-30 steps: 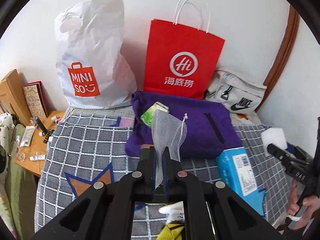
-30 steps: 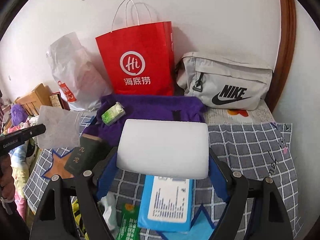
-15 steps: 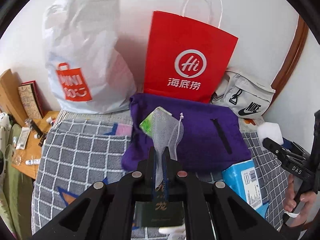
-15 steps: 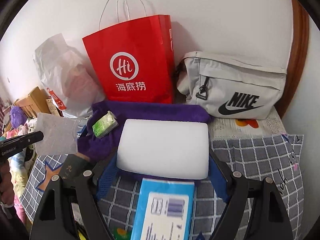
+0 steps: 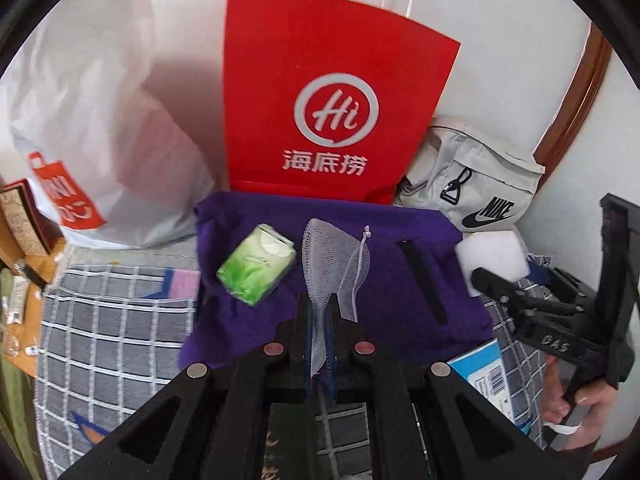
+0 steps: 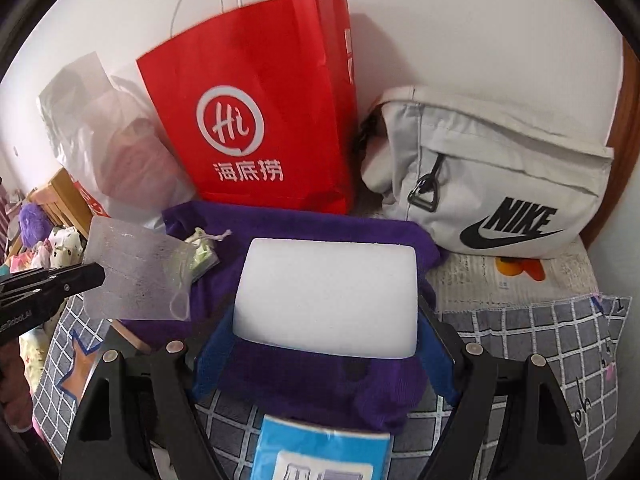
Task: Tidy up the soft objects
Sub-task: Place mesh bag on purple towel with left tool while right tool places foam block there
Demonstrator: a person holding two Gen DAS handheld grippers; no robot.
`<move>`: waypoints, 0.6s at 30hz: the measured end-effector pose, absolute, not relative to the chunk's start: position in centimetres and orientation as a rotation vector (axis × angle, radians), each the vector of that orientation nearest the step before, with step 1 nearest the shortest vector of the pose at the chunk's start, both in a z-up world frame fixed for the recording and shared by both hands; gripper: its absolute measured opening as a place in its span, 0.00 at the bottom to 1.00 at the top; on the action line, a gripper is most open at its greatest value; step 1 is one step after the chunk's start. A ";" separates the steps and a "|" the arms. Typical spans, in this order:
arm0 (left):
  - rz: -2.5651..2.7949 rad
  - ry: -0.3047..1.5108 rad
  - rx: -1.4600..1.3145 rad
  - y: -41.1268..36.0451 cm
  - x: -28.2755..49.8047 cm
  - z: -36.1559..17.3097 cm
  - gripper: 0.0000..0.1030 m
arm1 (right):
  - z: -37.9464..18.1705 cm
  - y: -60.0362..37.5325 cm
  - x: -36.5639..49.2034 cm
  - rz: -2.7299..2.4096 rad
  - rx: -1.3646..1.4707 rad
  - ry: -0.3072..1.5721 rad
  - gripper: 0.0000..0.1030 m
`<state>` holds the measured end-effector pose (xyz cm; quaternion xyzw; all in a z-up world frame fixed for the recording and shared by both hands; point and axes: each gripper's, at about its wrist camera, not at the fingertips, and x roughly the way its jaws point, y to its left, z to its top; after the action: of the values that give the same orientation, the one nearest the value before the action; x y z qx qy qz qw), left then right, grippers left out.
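Observation:
My left gripper [image 5: 319, 320] is shut on a white mesh drawstring pouch [image 5: 332, 264] and holds it above a purple fleece cloth [image 5: 400, 280]. The pouch also shows in the right wrist view [image 6: 136, 268], held by the left gripper [image 6: 94, 276]. My right gripper [image 6: 326, 344] is shut on a white foam sponge [image 6: 326, 296] above the same purple cloth [image 6: 312, 384]. The sponge also shows in the left wrist view [image 5: 492, 258]. A green tissue pack [image 5: 256, 266] lies on the cloth.
A red Hi paper bag [image 5: 328, 100], a white Miniso plastic bag [image 5: 92, 120] and a grey Nike bag [image 6: 500, 176] stand against the wall. A blue tissue pack [image 6: 320, 456] lies on the checked blanket [image 6: 540, 340]. A wooden side table [image 5: 24, 240] stands at the left.
Both grippers have moved forward toward the bags with their loads; the purple cloth and the red bag look nearer and larger. Both grips are unchanged.

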<state>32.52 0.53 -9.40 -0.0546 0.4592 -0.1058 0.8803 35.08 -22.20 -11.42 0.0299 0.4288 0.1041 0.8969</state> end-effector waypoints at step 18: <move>-0.178 1.137 -0.203 3.1 37.1 -16.6 0.07 | -17.9 -21.4 38.6 0.213 0.065 1.041 0.79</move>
<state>37.12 3.11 -16.56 -0.0956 0.5368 -0.0840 0.8341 38.64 -21.44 -17.91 0.0309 0.4964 0.1013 0.8616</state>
